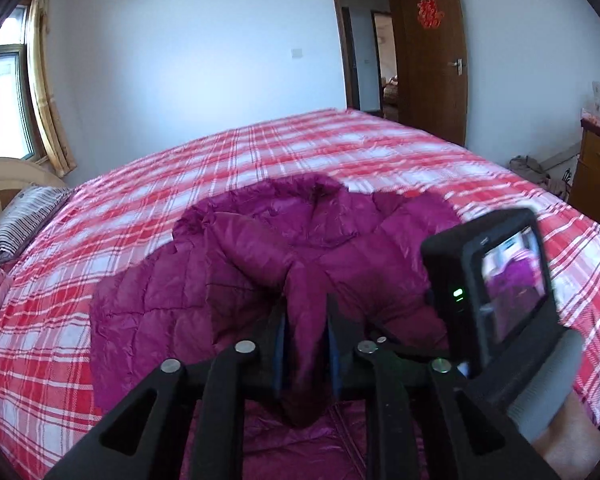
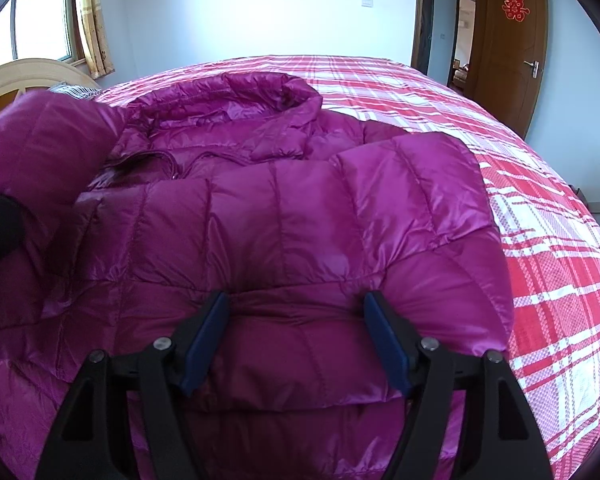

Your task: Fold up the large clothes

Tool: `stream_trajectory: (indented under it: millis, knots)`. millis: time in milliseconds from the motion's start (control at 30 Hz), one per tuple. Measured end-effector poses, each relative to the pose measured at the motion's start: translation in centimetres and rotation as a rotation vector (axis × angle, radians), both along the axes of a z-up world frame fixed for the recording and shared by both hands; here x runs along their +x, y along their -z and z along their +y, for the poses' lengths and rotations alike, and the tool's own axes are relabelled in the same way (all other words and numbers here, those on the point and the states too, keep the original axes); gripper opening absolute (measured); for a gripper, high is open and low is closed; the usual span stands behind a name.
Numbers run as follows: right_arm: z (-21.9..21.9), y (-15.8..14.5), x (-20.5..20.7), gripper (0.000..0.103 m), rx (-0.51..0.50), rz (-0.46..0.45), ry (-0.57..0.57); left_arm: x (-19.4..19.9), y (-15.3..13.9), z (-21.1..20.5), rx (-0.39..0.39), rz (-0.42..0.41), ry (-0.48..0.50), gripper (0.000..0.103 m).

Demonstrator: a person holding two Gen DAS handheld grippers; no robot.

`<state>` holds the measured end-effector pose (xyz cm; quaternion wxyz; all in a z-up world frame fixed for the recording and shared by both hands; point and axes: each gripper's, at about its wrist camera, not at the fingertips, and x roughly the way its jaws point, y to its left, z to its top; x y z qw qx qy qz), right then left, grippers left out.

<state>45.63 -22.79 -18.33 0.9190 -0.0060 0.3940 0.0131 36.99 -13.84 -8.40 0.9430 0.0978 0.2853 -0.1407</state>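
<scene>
A magenta quilted down jacket [image 1: 204,280] lies on the red plaid bed [image 1: 300,148], hood toward the far side. My left gripper [image 1: 306,304] is shut on a lifted fold of the jacket's fabric, which hangs between the fingers. In the right wrist view the jacket [image 2: 284,216] fills the foreground, with one side folded over its front. My right gripper [image 2: 296,300] is open, its blue-padded fingers straddling the jacket's folded edge and resting on it. The right gripper's camera body [image 1: 496,280] shows in the left wrist view.
A striped pillow [image 1: 24,220] and a wooden headboard [image 1: 4,176] lie at the bed's left. An open wooden door [image 1: 432,52] stands behind the bed. A wooden cabinet [image 1: 596,168] stands at the right. A window with curtains [image 2: 44,12] is at the left.
</scene>
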Motion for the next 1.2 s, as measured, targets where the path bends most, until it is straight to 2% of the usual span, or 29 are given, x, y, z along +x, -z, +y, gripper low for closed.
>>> stream_trajectory:
  millis: [33, 100, 133, 200, 267, 333, 500, 600, 733, 800, 833, 933, 1000, 1033, 1067, 1100, 1133, 1200]
  knots:
    - [0.0, 0.0, 0.0, 0.074, 0.0, 0.0, 0.0, -0.5, -0.6, 0.3, -0.015, -0.018, 0.01, 0.033]
    - [0.0, 0.0, 0.0, 0.074, 0.001, 0.0, 0.0, -1.4, -1.7, 1.1, -0.027, -0.074, -0.005, 0.081]
    - [0.0, 0.0, 0.0, 0.074, 0.0, 0.0, 0.0, -1.9, -2.3, 1.6, -0.033, -0.121, -0.024, 0.087]
    - [0.0, 0.0, 0.0, 0.074, -0.001, 0.0, 0.0, -2.2, -3.1, 2.6, -0.037, -0.181, -0.042, 0.089]
    - [0.0, 0.0, 0.0, 0.074, -0.001, 0.0, 0.0, -1.4, -3.0, 3.6, -0.008, -0.18, -0.085, 0.089]
    - [0.0, 0.0, 0.0, 0.074, -0.001, -0.001, 0.0, 0.5, -1.6, 4.6, 0.053, -0.168, -0.156, 0.089]
    - [0.0, 0.0, 0.0, 0.074, 0.001, -0.001, 0.0, 6.2, 5.1, 7.0, 0.165, 0.029, -0.297, 0.089]
    - [-0.5, -0.1, -0.2, 0.075, 0.039, -0.009, -0.005, 7.6, 6.9, 7.9, 0.126, 0.103, -0.301, 0.089]
    - [-2.9, -1.2, -1.5, 0.074, 0.163, -0.028, 0.02, 7.6, 7.2, 8.0, 0.108, 0.105, -0.297, 0.089]
    - [-4.1, -2.7, -2.9, 0.074, 0.157, -0.076, 0.086, 7.7, 7.3, 8.2, 0.092, 0.117, -0.3, 0.091]
    - [-4.7, -4.2, -4.0, 0.074, 0.169, -0.132, 0.114, 7.9, 7.4, 8.3, 0.082, 0.124, -0.302, 0.092]
    - [-4.4, -7.7, -5.6, 0.073, 0.215, -0.225, 0.104, 7.8, 7.6, 8.7, 0.054, 0.139, -0.299, 0.092]
    - [-2.3, -9.5, -5.8, 0.061, 0.228, -0.255, 0.011, 7.8, 7.7, 9.0, 0.034, 0.145, -0.298, 0.093]
    - [-1.0, -10.0, -5.5, 0.058, 0.244, -0.249, -0.047, 7.9, 7.6, 9.2, 0.023, 0.148, -0.299, 0.093]
    - [0.6, -9.8, -4.7, 0.05, 0.275, -0.211, -0.127, 7.9, 7.6, 9.3, 0.015, 0.149, -0.299, 0.093]
    - [1.4, -9.5, -4.3, 0.037, 0.285, -0.188, -0.154, 7.9, 7.6, 9.5, 0.003, 0.152, -0.299, 0.094]
    - [2.2, -8.7, -3.5, 0.032, 0.288, -0.154, -0.171, 8.0, 7.6, 9.7, -0.009, 0.155, -0.3, 0.094]
    - [2.9, -6.5, -1.8, 0.029, 0.304, -0.088, -0.171, 8.0, 7.5, 10.2, -0.041, 0.163, -0.299, 0.094]
